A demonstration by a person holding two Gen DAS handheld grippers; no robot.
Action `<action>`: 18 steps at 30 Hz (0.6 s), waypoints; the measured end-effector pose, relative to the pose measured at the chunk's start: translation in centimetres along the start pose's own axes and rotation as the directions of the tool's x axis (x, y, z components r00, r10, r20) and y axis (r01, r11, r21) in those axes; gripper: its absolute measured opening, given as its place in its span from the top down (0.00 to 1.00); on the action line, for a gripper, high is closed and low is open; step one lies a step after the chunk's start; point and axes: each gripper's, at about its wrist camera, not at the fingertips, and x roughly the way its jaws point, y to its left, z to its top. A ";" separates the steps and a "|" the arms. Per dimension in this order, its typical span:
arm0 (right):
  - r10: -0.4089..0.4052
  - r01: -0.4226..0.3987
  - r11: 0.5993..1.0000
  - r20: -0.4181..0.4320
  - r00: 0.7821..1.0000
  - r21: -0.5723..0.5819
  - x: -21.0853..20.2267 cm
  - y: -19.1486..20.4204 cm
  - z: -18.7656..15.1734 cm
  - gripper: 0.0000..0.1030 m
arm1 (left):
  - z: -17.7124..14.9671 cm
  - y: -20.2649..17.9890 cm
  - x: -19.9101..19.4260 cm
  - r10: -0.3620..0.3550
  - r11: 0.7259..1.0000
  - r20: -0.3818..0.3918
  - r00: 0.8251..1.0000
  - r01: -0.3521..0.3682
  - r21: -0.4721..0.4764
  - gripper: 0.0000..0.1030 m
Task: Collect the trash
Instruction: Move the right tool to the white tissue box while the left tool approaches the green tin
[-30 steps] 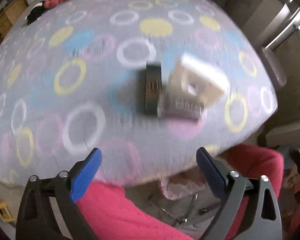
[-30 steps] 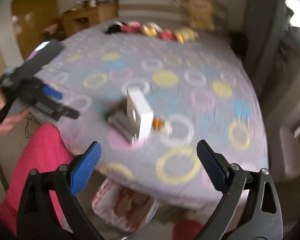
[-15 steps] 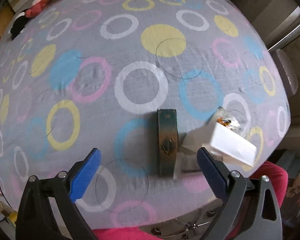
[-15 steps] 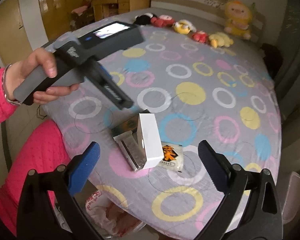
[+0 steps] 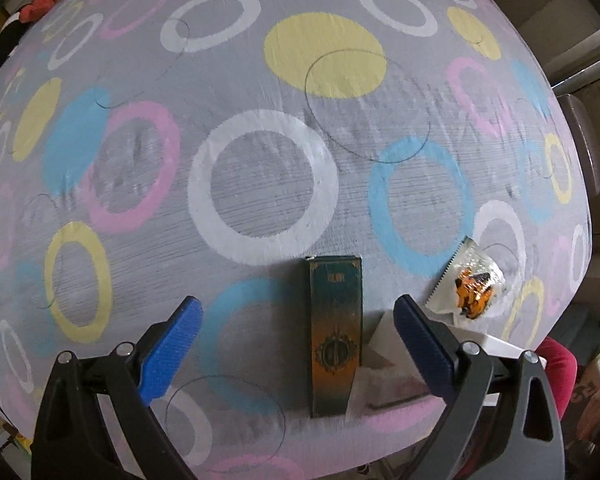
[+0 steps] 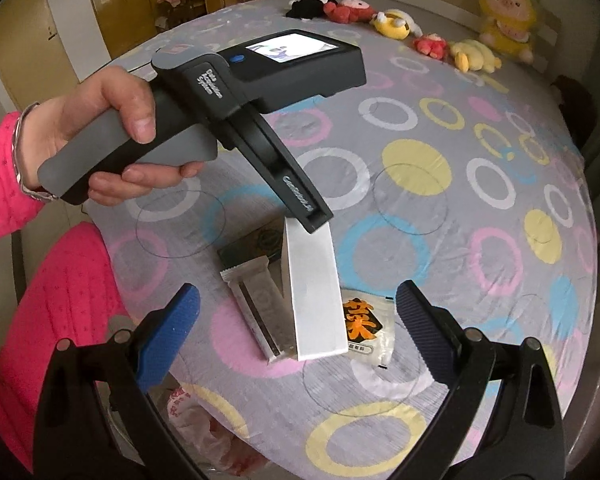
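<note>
Trash lies near the front edge of a bed with a grey ring-patterned sheet (image 6: 440, 216). In the right wrist view a white box (image 6: 314, 296) stands upright, with a dark green box (image 6: 256, 242) behind it, a white sachet (image 6: 256, 304) at its left and a clear wrapper with orange print (image 6: 364, 324) at its right. My right gripper (image 6: 298, 320) hangs open above them. In the left wrist view my left gripper (image 5: 298, 320) is open, low over the dark green box (image 5: 335, 336). The clear wrapper (image 5: 472, 286) lies to the right. The white box (image 5: 496, 346) is mostly hidden behind the right finger.
A hand (image 6: 100, 120) in a pink sleeve holds the left gripper over the bed. A plastic bag (image 6: 196, 412) sits on the floor below the bed's edge. Plush toys (image 6: 392, 24) line the far side. Wooden cabinets (image 6: 112, 4) stand at the back left.
The left gripper has moved forward over the bed and down close to the dark green box. The right gripper has drawn nearer to the white box. The trash has not moved.
</note>
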 end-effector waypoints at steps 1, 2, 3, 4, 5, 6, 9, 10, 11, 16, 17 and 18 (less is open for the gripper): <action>0.003 -0.003 1.000 -0.002 1.000 0.002 0.3 0.0 -0.1 0.07 | 0.1 0.1 0.1 -0.013 1.000 0.001 1.000 0.013 -0.010 0.09; 0.004 -0.004 1.000 -0.005 1.000 0.002 0.6 -0.1 0.0 0.07 | 0.3 0.3 0.3 -0.032 0.999 -0.001 0.999 0.032 -0.023 0.09; 0.009 -0.008 1.000 -0.009 1.000 0.004 0.8 -0.2 0.0 0.07 | 0.3 0.4 0.4 -0.033 0.999 -0.002 0.999 0.033 -0.026 0.09; 0.013 -0.013 1.000 -0.012 1.000 0.005 1.1 -0.2 0.0 0.07 | 0.4 0.5 0.5 -0.030 0.999 0.000 1.000 0.030 -0.029 0.09; 0.019 -0.019 1.000 -0.014 1.000 0.009 1.3 -0.3 -0.1 0.07 | 0.4 0.6 0.5 -0.030 0.999 0.006 1.000 0.031 -0.035 0.09; 0.023 -0.023 1.000 -0.017 1.000 0.012 1.5 -0.4 -0.1 0.07 | 0.3 0.7 0.5 -0.040 0.998 0.007 0.999 0.040 -0.039 0.09; 0.026 -0.026 1.000 -0.022 0.999 0.017 1.9 -0.7 -0.1 0.07 | 0.0 0.9 0.6 -0.062 0.997 0.007 0.998 0.062 -0.038 0.09; 0.028 -0.027 0.999 -0.024 0.999 0.022 2.0 -0.8 -0.1 0.07 | 0.0 0.9 0.7 -0.063 0.997 0.006 0.998 0.063 -0.043 0.09; 0.029 -0.028 0.999 -0.024 0.999 0.025 2.1 -0.9 -0.1 0.07 | 0.1 1.0 0.8 -0.069 0.996 0.003 0.998 0.069 -0.051 0.09; 0.040 -0.039 0.998 -0.020 0.999 0.044 2.7 -1.4 -0.3 0.07 | 0.3 2.0 1.3 -0.096 0.992 0.006 0.995 0.096 -0.078 0.09; 0.043 -0.042 0.998 -0.021 0.999 0.046 2.8 -1.4 -0.3 0.07 | 0.3 2.3 1.4 -0.111 0.990 0.004 0.994 0.111 -0.087 0.09; 0.046 -0.045 0.998 -0.022 0.999 0.048 2.8 -1.4 -0.4 0.07 | 0.4 2.6 1.3 -0.113 0.989 0.005 0.994 0.113 -0.092 0.09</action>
